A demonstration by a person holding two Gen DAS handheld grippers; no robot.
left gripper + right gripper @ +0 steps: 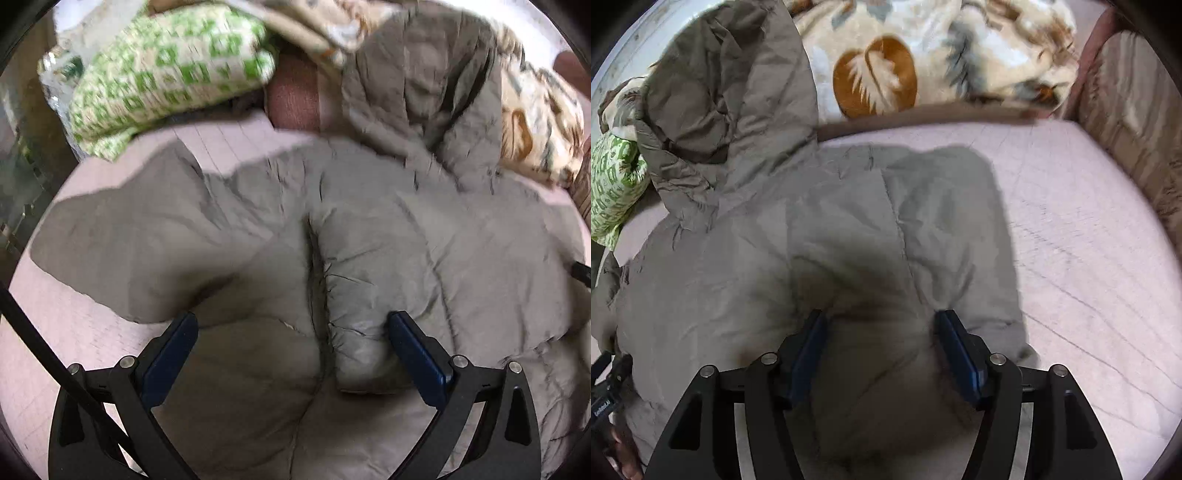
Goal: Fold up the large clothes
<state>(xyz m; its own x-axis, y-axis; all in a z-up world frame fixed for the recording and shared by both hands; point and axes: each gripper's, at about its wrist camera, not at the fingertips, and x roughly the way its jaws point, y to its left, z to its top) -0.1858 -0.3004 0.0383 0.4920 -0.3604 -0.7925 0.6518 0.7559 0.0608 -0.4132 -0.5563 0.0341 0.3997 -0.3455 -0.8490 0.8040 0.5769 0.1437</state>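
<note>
Lying spread over the pale pink bed sheet [1071, 221]: grey puffer jacket [369, 236], back up or front up unclear, hood [731, 110] bunched at the far end against a cream leaf-print blanket [923, 55]. Resting beside the hood: green-and-white patterned pillow [166, 74]. Sticking out to the left in the left wrist view: one sleeve [122, 236], lying flat on the sheet. Hovering over the jacket's middle fold: left claw [291, 325], released, blue pads standing wide apart with a puffy ridge of fabric between them, nothing pinched. Sitting over the jacket's right edge: right claw [881, 321], released too, jaws partly spread, fabric bulging between the pads, contact with the pads hard to tell. Showing at the lower left of the right wrist view: part of the other claw rig and a hand [624, 458].
</note>
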